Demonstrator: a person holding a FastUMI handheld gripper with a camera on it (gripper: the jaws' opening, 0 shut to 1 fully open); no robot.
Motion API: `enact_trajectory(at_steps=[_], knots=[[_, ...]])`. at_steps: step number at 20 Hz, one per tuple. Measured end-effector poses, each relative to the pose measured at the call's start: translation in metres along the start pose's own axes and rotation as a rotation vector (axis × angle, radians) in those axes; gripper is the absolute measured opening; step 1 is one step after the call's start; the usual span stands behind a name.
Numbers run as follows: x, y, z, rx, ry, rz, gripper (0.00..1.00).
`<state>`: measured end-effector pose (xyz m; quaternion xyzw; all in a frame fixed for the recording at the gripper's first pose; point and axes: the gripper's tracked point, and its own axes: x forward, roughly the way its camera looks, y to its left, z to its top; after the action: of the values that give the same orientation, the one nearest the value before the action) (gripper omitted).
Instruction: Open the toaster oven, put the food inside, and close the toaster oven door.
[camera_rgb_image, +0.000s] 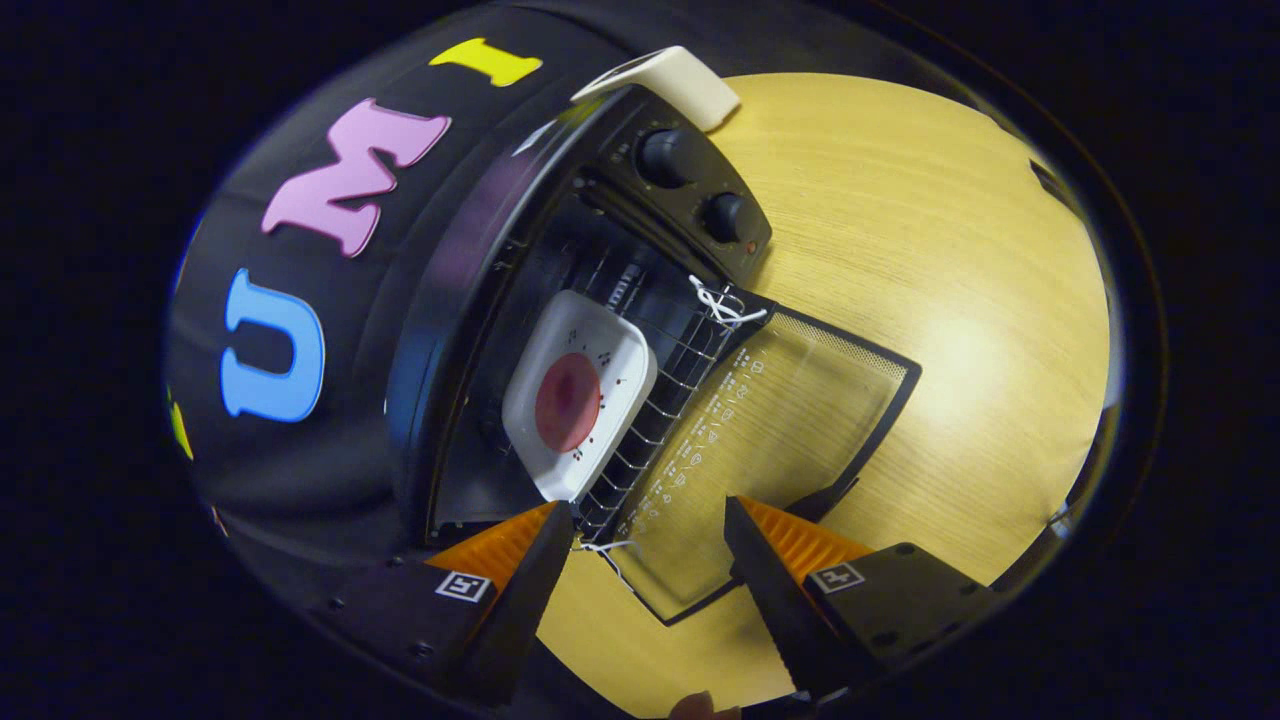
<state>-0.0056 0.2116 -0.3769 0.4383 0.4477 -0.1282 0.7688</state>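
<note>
**Plate seated in the open toaster oven, gripper empty**

The toaster oven (560, 300) is seen standing on a pale wooden tabletop (950, 300), with its glass door (770, 430) folded fully down so that it lies flat over the wood. Inside the cavity a wire rack (665, 400) is shown, and on it a white, rounded-square plate (580, 395) has been placed. A round, reddish piece of food (567, 402) is held in the middle of the plate, with small dark specks scattered around it. The plate is set wholly on the rack, inside the oven mouth and clear of the lowered door.

White string (722, 305) is tied at the door's hinge corner near the control panel, where two dark knobs (690, 185) are mounted. A second bit of string can be made out at the opposite hinge corner. A white block (680, 85) is seen beyond the oven's far end.

The gripper (650, 530) is held wide apart over the near part of the door, and nothing is gripped between its fingers; the plate lies just ahead of one finger (545, 560).
</note>
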Motion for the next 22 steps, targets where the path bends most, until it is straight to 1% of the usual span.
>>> enact_trajectory(at_steps=[1,3,5,6,8,10,14,15,19,22], knots=[[-0.010,-0.001,0.005,-0.123,-0.028,0.013,0.99],[-0.032,-0.005,0.013,-0.358,-0.079,0.012,0.99],[-0.045,-0.015,0.005,-0.505,-0.062,0.010,0.99],[-0.048,-0.025,0.000,-0.564,-0.040,-0.012,0.99],[-0.050,-0.058,-0.011,-0.680,0.022,-0.103,0.99],[-0.052,-0.073,-0.027,-0.735,0.080,-0.134,0.99],[-0.039,-0.088,-0.064,-0.767,0.223,-0.154,0.99],[-0.033,-0.090,-0.069,-0.771,0.241,-0.160,0.99],[-0.006,-0.104,-0.074,-0.825,0.237,-0.210,0.99],[0.009,-0.110,-0.076,-0.848,0.235,-0.229,0.99]])
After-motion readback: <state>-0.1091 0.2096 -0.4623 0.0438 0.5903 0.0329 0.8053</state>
